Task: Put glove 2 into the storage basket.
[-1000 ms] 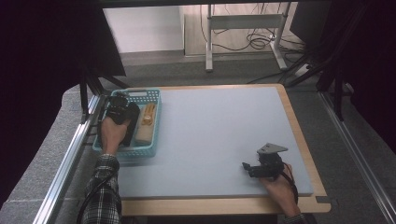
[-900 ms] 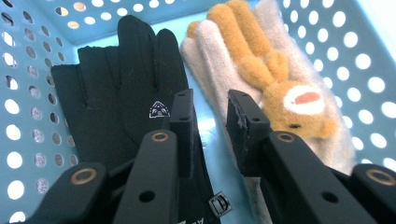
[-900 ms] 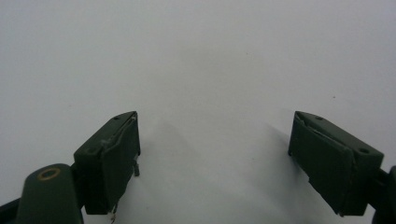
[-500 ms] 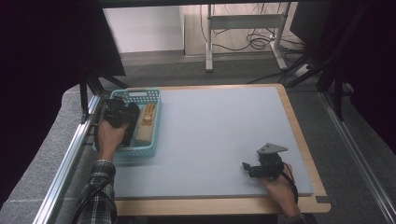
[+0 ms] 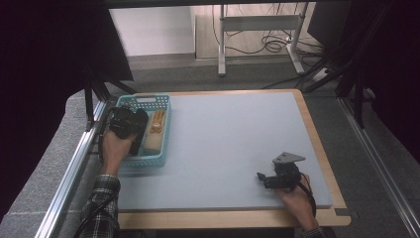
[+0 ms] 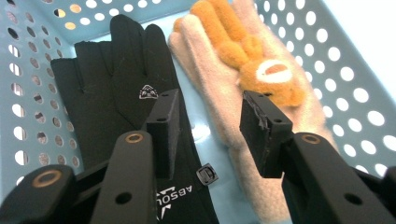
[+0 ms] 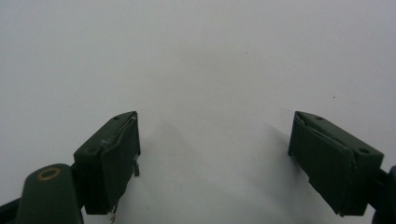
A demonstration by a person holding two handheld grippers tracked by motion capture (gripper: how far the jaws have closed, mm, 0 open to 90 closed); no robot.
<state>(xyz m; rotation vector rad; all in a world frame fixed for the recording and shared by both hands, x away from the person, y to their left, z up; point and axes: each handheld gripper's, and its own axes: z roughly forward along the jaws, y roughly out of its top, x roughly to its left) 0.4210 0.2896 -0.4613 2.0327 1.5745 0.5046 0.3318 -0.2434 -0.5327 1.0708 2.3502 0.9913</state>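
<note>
The left gripper (image 6: pixel 205 135) hangs over the blue basket (image 5: pixel 163 148) at the bench's (image 5: pixel 237 144) far left, its jaws having just been opening, parted now with nothing pinched between them. Below them lie a black glove (image 6: pixel 116 88) and, just to its right, a cream glove (image 6: pixel 219 93) with an orange bear (image 6: pixel 261 74) on its back; the gap sits over the strip of basket floor between the two. To pick one cleanly, I would shift the jaws squarely over a single glove, lower until both pads straddle the fabric, then close firmly. The right gripper (image 7: pixel 215 158) rests released, jaws wide, on the bare bench at near right.
</note>
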